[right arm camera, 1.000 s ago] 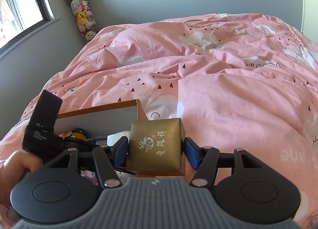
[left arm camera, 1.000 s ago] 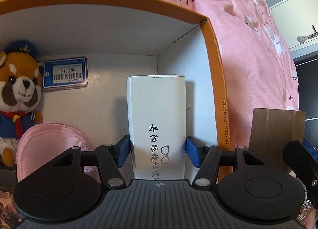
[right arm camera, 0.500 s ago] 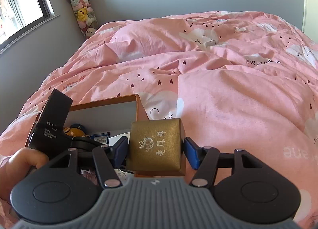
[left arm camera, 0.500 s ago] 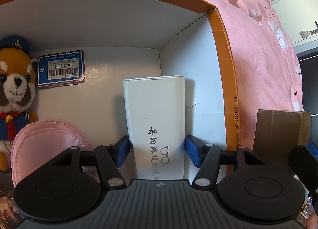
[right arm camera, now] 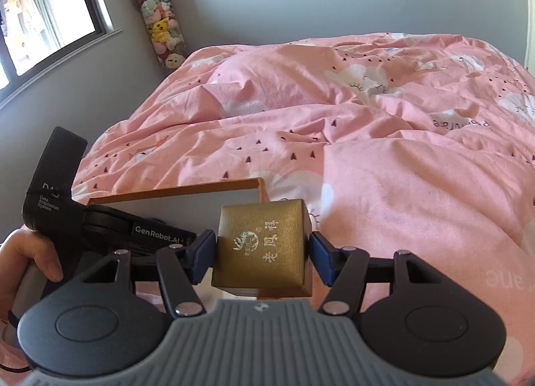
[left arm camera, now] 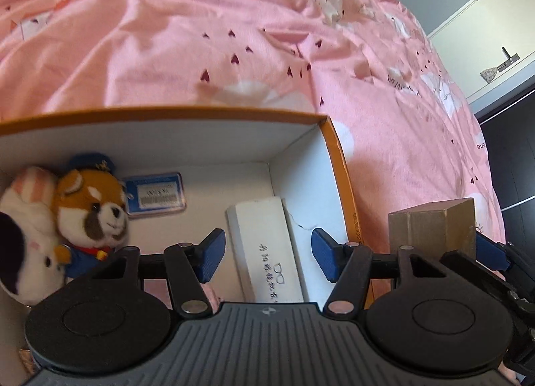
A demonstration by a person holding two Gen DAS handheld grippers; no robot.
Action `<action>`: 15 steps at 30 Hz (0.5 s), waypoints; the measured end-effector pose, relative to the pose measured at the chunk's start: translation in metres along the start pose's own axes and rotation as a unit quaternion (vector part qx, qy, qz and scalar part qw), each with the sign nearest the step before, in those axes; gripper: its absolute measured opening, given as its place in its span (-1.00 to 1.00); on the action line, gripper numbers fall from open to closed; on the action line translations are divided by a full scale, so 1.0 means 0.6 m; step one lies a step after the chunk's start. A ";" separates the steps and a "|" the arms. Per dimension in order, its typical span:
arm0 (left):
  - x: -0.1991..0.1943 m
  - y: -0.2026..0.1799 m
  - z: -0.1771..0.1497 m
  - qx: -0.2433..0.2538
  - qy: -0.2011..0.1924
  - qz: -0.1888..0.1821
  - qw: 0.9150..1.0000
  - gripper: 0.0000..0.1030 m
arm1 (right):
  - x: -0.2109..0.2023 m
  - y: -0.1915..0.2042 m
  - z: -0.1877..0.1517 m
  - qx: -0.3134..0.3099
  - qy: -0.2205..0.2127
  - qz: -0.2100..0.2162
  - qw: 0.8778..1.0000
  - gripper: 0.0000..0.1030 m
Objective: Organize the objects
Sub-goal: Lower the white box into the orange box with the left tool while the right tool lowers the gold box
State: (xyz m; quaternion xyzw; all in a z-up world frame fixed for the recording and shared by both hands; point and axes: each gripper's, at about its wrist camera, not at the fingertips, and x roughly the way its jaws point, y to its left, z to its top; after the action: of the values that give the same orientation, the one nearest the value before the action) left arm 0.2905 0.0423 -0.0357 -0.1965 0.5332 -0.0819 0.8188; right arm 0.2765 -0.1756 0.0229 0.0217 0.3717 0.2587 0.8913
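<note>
An orange-rimmed cardboard box point(left arm camera: 337, 165) lies on the pink bed. A long white glasses box point(left arm camera: 267, 252) lies inside it along the right wall. My left gripper point(left arm camera: 264, 259) is open and empty, raised above the white box. My right gripper point(right arm camera: 260, 255) is shut on a gold cube box point(right arm camera: 260, 249) and holds it just right of the orange box's corner point(right arm camera: 257, 185). The gold box also shows at the right of the left wrist view point(left arm camera: 431, 228).
In the orange box lie a red panda plush point(left arm camera: 93, 215), a white plush point(left arm camera: 23, 228) and a blue price tag point(left arm camera: 155, 195). Pink bedding point(right arm camera: 367, 138) surrounds the box. A tube of plush toys point(right arm camera: 157, 18) stands by the wall near a window.
My left gripper opened, let go of the white glasses box and pulled back up. The white box now lies in the orange box. The right gripper stayed shut on the gold box.
</note>
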 end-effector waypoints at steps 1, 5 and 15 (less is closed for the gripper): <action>-0.013 0.006 0.000 0.003 -0.011 0.007 1.000 0.32 | 0.003 0.008 0.005 -0.002 0.003 0.013 1.000 0.22; -0.036 0.006 0.015 0.005 -0.056 0.036 0.998 0.25 | 0.035 0.040 0.027 -0.022 0.023 0.043 0.999 0.22; -0.060 0.052 0.018 0.003 -0.086 0.068 0.994 0.22 | 0.178 0.094 0.039 -0.022 0.117 0.043 0.992 0.22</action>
State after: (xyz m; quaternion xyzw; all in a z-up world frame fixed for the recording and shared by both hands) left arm 0.2830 0.0857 -0.0142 -0.1634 0.4724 -0.0107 0.8660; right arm 0.3306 -0.0722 -0.0167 -0.0127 0.4667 0.3057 0.8298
